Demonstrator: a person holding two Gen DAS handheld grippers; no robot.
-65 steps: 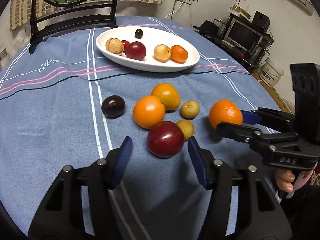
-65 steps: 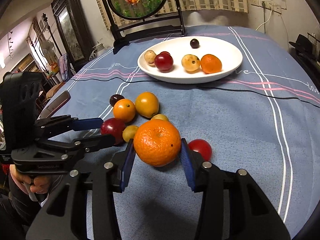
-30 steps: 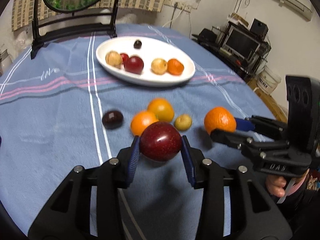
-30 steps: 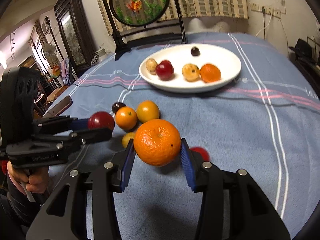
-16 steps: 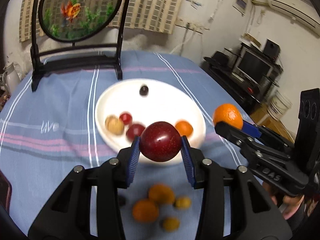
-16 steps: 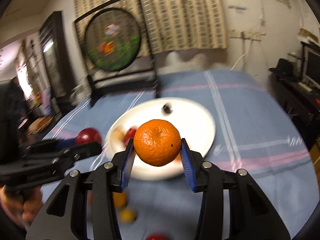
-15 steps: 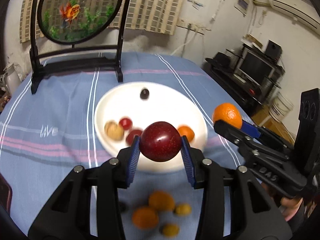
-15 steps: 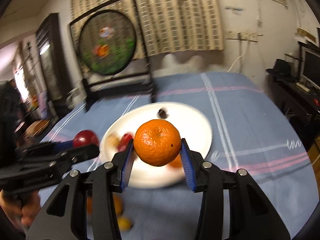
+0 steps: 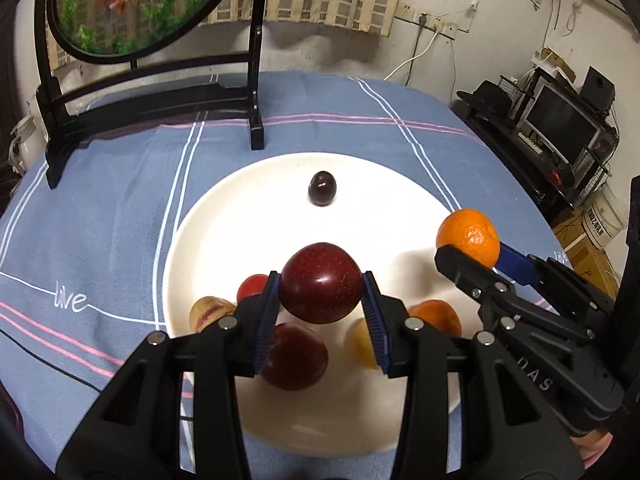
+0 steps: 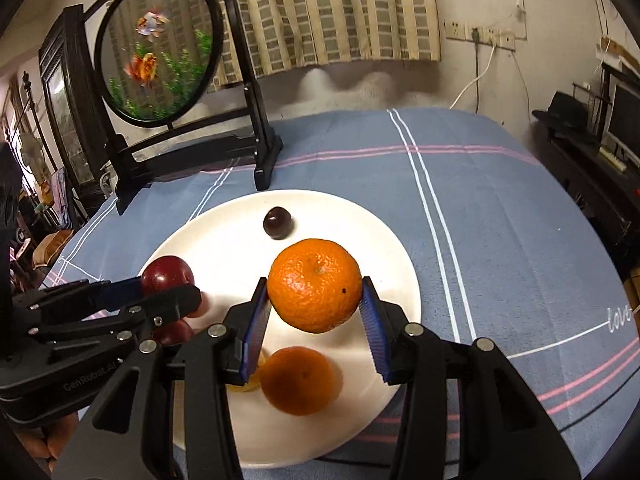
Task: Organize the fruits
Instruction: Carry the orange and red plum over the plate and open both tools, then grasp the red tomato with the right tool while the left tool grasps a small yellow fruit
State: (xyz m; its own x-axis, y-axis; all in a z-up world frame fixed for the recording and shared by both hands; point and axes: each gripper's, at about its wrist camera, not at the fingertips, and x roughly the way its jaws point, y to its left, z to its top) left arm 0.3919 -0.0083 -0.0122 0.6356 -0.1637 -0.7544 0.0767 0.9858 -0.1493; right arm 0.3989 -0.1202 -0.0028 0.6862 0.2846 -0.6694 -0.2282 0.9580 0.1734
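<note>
My left gripper (image 9: 320, 300) is shut on a dark red plum (image 9: 320, 282) and hangs above the white plate (image 9: 248, 208). My right gripper (image 10: 314, 312) is shut on an orange mandarin (image 10: 314, 284), also over the plate (image 10: 384, 248). Each gripper shows in the other's view: the right one (image 9: 472, 252) at the right, the left one (image 10: 164, 284) at the left. On the plate lie a small dark fruit (image 9: 322, 188), a second red plum (image 9: 294, 356), a small red fruit (image 9: 252, 286), a speckled tan fruit (image 9: 210, 312), a yellow fruit (image 9: 360, 344) and an orange (image 10: 298, 380).
A round fish picture on a black stand (image 9: 160, 92) rises behind the plate. The blue striped tablecloth (image 10: 500, 220) stretches to the right. A television and shelves (image 9: 560, 120) stand beyond the table's right edge. A hand (image 10: 52, 436) holds the left gripper.
Both grippers have travelled forward with their fruit, from above the loose fruit on the cloth to over the plate. The loose fruit has dropped out of view.
</note>
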